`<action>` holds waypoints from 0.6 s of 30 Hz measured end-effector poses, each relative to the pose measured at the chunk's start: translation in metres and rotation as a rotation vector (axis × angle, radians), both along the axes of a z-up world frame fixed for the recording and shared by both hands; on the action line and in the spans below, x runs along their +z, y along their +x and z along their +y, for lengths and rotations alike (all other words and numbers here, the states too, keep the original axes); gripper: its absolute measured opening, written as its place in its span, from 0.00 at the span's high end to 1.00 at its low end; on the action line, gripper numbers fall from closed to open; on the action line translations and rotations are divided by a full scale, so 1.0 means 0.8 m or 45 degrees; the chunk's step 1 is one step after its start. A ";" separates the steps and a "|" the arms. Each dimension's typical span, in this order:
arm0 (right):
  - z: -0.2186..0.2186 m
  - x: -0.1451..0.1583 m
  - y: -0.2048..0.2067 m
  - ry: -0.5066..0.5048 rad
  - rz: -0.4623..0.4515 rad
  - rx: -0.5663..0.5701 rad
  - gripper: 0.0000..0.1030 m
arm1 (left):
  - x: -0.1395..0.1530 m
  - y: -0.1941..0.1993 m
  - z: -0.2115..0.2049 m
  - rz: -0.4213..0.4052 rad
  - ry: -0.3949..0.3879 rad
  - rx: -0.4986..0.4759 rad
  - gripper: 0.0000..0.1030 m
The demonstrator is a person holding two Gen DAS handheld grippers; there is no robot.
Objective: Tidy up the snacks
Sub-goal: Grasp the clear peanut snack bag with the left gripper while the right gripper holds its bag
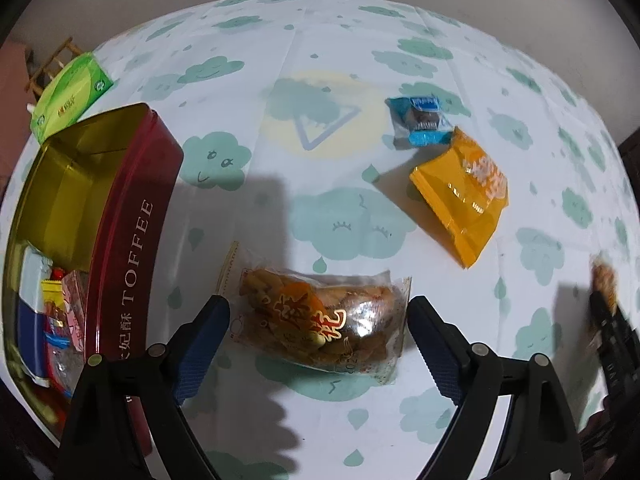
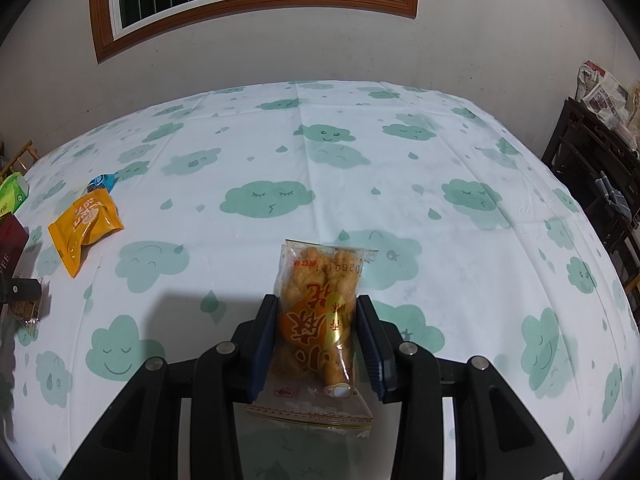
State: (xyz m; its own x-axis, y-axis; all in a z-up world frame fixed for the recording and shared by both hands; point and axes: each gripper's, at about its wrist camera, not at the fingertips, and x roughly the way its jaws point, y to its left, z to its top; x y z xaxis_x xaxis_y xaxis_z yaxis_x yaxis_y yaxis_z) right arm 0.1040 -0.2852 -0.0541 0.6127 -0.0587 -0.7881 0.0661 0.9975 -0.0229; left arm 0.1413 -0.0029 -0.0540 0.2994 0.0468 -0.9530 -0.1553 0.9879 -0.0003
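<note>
A clear packet of fried twists sits low in the centre of the right wrist view, clamped between the pads of the right tool above the desk. In the left wrist view a second twist packet lies on the desk between the wide-spread, released fingers of the left tool. Right of centre lies an orange packet, a blue-wrapped snack just above it. The red toffee tin at left holds several snacks.
</note>
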 end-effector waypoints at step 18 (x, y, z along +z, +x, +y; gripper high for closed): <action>0.000 0.000 0.000 0.000 0.000 0.000 0.61 | 0.010 -0.009 0.015 -0.047 -0.047 0.015 0.57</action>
